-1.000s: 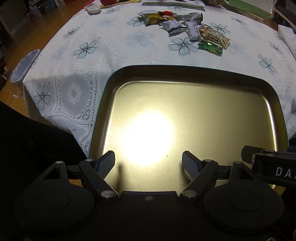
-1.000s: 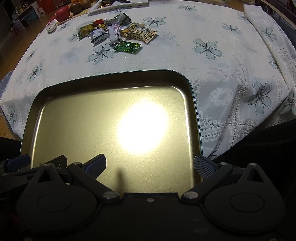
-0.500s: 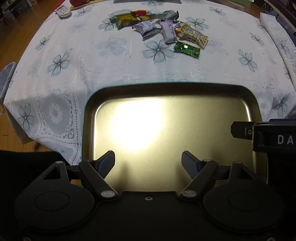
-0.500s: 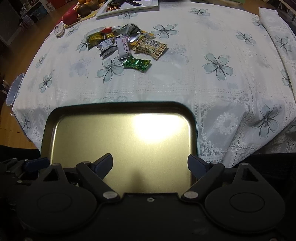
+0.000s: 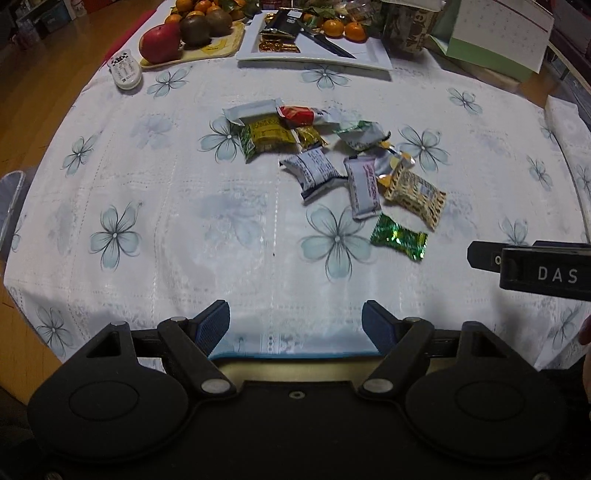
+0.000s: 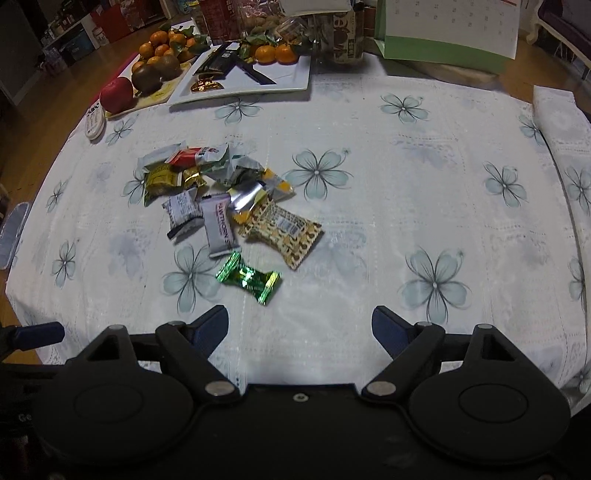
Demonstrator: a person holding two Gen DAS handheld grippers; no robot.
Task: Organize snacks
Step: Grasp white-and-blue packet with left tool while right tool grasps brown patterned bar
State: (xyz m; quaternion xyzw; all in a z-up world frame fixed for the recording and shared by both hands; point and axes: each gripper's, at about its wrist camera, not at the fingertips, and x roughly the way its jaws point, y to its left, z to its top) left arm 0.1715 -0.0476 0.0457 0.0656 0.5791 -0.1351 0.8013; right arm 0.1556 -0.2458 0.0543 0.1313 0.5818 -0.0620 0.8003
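White lace tablecloth [image 5: 177, 206] with pale blue flowers is filling the left wrist view. Left tongs [image 5: 295, 325] are gaping empty; the gold metal tray's rim [image 5: 295, 357] is lying just under them, the loose heap of wrapped snacks [image 5: 332, 166] well ahead.

From the right wrist, right tongs [image 6: 299, 326] are standing wide, empty, having just narrowed slightly. The shiny green foil candy [image 6: 248, 277] is lying nearest, ahead-left: best straddling it squarely before closing.

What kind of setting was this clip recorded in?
Most likely a home dining or living room. A floral lace tablecloth covers the table, fruit on a tray sits at the far edge with a desk calendar, and wrapped snacks lie loose.
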